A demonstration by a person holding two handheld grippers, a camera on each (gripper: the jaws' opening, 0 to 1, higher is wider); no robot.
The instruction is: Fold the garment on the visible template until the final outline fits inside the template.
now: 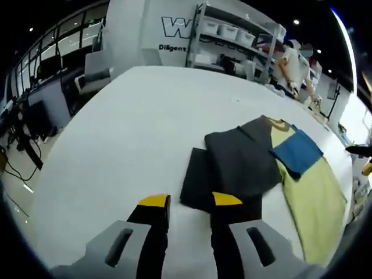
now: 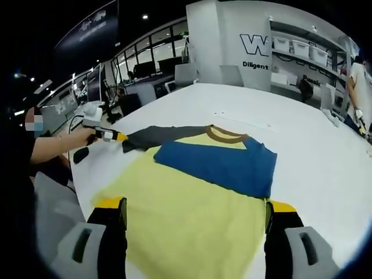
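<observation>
A shirt with a yellow body [image 2: 192,215], a brown collar [image 2: 224,135], a blue sleeve [image 2: 218,165] and a dark grey sleeve [image 2: 160,135] lies flat on the white table [image 2: 302,145]. The blue sleeve is folded across the chest. My right gripper [image 2: 196,204] stands wide open over the yellow body, one jaw at each side. In the left gripper view the grey sleeve [image 1: 241,157] spreads ahead, with a darker rectangular piece [image 1: 197,177] at its near end. My left gripper [image 1: 190,200] is open, its right fingertip [image 1: 226,199] over that dark edge. The left gripper [image 2: 110,135] touches the sleeve tip.
A hand [image 2: 64,142] holds the left gripper at the table's edge. A standing person [image 1: 293,64] and shelves with white bins [image 1: 232,29] are beyond the far side. Desks and chairs [image 1: 93,72] stand off to the left. Bare table [image 1: 128,128] lies left of the shirt.
</observation>
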